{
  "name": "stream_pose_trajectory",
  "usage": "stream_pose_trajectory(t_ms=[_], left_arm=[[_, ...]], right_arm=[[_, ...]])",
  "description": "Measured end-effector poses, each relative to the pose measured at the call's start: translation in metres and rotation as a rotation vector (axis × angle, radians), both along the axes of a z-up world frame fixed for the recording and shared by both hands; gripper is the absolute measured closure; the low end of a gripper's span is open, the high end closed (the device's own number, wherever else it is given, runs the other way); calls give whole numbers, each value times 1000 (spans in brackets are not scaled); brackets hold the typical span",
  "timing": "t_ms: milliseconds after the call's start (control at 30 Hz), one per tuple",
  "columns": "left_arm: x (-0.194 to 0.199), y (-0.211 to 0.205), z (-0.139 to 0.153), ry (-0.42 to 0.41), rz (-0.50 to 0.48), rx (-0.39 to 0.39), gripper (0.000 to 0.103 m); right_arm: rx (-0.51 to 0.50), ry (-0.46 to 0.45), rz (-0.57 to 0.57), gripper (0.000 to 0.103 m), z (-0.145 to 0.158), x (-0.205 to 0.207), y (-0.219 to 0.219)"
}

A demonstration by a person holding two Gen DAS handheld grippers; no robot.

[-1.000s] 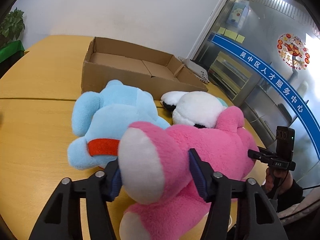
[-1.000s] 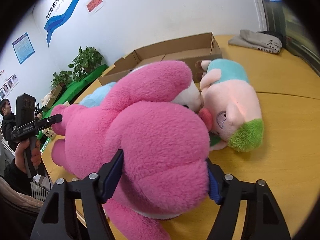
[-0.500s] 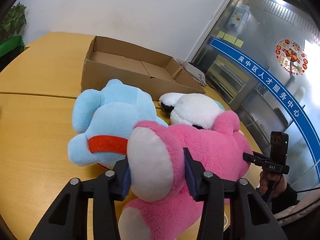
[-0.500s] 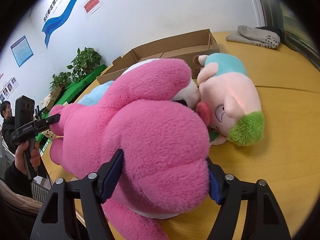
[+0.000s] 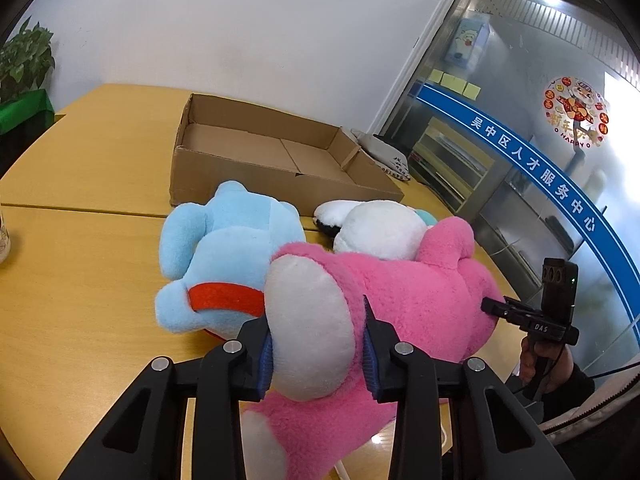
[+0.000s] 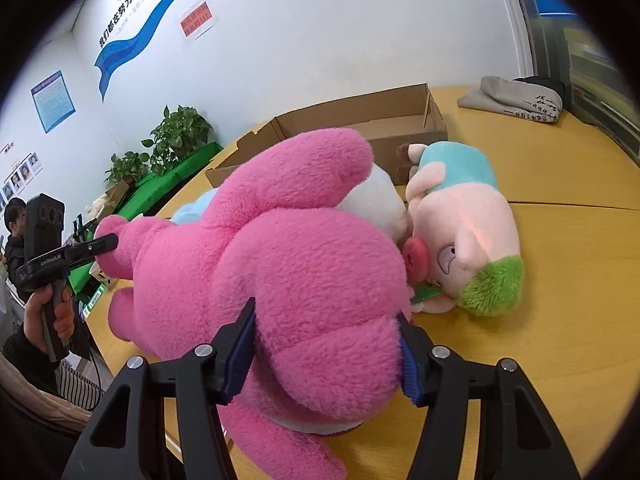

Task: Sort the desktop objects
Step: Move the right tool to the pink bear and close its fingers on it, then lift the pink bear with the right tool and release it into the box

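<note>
A: My left gripper (image 5: pixel 316 346) is clamped on the pink bear (image 5: pixel 400 300), both blue pads pressed into its white-soled foot. My right gripper (image 6: pixel 326 346) pinches the bear's (image 6: pixel 260 264) round body at the other end, jaws sunk into the fur.

B: Where's the bear lying?

A: On the yellow table (image 5: pixel 80 280), across the other toys. In my left view the blue plush (image 5: pixel 224 248) with a red collar is just beside it on the left, touching, and a white plush (image 5: pixel 380 230) is tucked behind it. In my right view a pig doll (image 6: pixel 468 224) with a teal shirt and green hair lies on its side, its face against the bear.

B: And the box?

A: The cardboard box (image 5: pixel 280 160) sits open on the table right behind the toys. I see nothing in it. Beyond it, a grey folded cloth (image 6: pixel 516 98) rests near the table's far edge.

B: Anything else?

A: Potted plants (image 6: pixel 180 136) stand along the wall.
</note>
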State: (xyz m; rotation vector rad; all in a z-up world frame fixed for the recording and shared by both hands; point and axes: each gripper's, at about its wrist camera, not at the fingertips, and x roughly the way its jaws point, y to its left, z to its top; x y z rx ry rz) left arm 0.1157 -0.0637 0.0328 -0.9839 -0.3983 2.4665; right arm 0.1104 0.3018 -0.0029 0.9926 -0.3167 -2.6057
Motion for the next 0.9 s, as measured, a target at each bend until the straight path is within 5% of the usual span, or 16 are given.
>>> stream_pose_trajectory(t_ms=[200,333,467,533,567,633,900], left_arm=[[-1,-1,9,29,-22,-10,66],[-14,-3,-23,-63,-4,-17,65],[-14,-12,-28,-73,32,-6,39],[-15,-11,-31,-82,45,-24,15],[-17,-10,-34,-90,51,-32,13],[-18,-8,-39,-97,34,-2,14],[-10,-7,-27,-55,-3,48,65]], right_arm=[[4,-6,3,47,4,-5,3],[5,-68,-13,46,-16,-12,2],[-32,-91,-10,22,-21,-14,9],[-56,-106,-12,21,-26,-16,14],[-74,-113,-15,20,-29,-17,16],[-112,-125,-16,20,-35,-20,20],[-73,-49,-2,51,-11,-8,11]])
